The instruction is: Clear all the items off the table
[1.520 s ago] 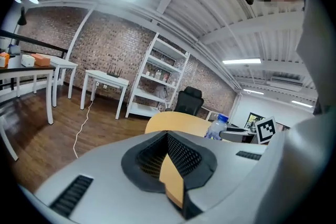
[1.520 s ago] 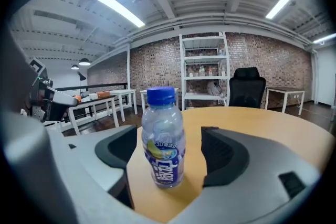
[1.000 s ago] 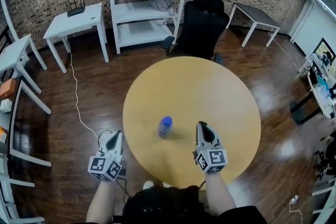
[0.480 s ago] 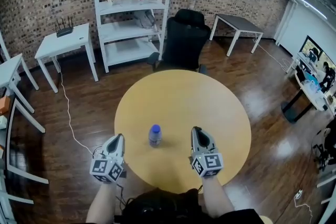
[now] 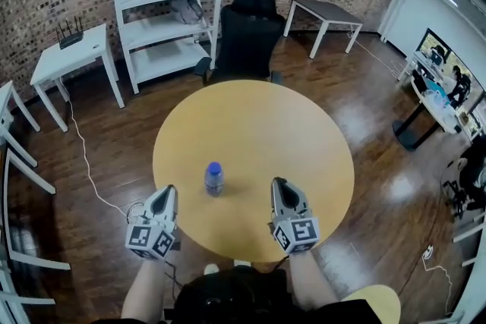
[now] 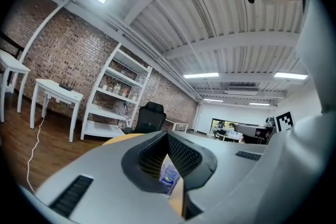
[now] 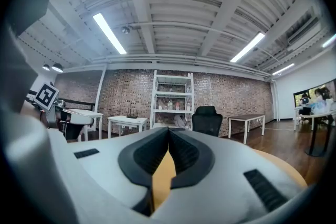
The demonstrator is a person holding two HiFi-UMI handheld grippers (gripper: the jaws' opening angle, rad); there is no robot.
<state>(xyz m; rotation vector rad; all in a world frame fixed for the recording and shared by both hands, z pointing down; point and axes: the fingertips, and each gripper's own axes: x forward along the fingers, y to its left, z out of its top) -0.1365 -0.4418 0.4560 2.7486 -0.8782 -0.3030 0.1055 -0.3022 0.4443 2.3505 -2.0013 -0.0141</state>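
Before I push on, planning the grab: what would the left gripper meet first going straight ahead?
Probably the bottle: it sits in line with the left gripper, only bare table before it, though depth is unclear.

Bright ceiling strip lights (image 7: 109,33), glare on wood floor (image 5: 399,190), fisheye-warped edges, dark corners

Round light-wood counter (image 5: 288,133) on a dark wooden floor (image 5: 91,155). One clear plastic bottle (image 5: 214,179) with a blue cap stands upright on the top. It sits left of centre, nearer the person's edge than the far edge, well in from the rim.
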